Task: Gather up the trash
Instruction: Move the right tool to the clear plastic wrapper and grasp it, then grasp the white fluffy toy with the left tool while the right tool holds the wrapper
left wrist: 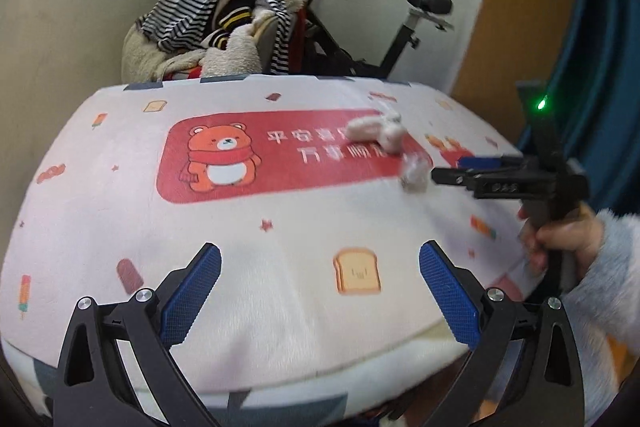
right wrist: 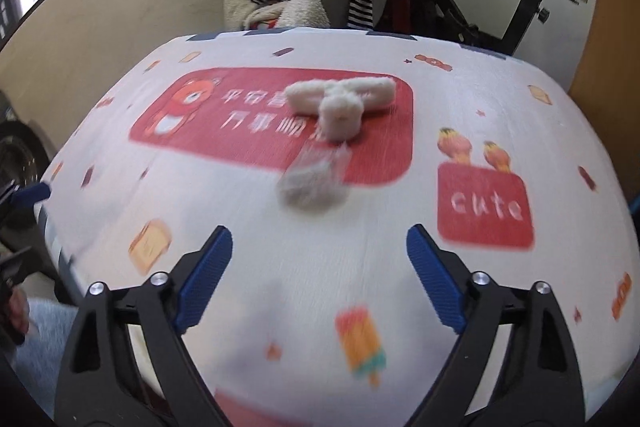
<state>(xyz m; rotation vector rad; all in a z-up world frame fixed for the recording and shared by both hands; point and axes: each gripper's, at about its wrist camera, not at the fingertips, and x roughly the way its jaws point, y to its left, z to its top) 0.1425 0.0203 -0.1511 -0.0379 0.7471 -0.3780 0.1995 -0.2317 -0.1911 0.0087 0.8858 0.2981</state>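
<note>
Your right gripper [right wrist: 319, 251] hangs jaws apart, empty, above the crumpled wrapper [right wrist: 314, 185] on the table [right wrist: 400, 187]; your left gripper [left wrist: 320, 279] gapes empty too.

We see a soft, matt cloth cover [right wrist: 360, 251] over the table, printed with a red bear panel and small sweets. On it lies a fluffy white plush toy [right wrist: 340, 99] — nappy, like fleece — and beside it a crumpled wad [right wrist: 312, 183] wrapped in thin, glossy clear film. The left gripper [left wrist: 320, 287] and right gripper [right wrist: 320, 275] look like matt black plastic with shiny metal screws; their fingers [left wrist: 448, 295] carry blue, finely ribbed pads. Behind, striped knit and woolly fleece clothes [left wrist: 208, 27] — and a fuzzy pale-blue sleeve [left wrist: 612, 267].
</note>
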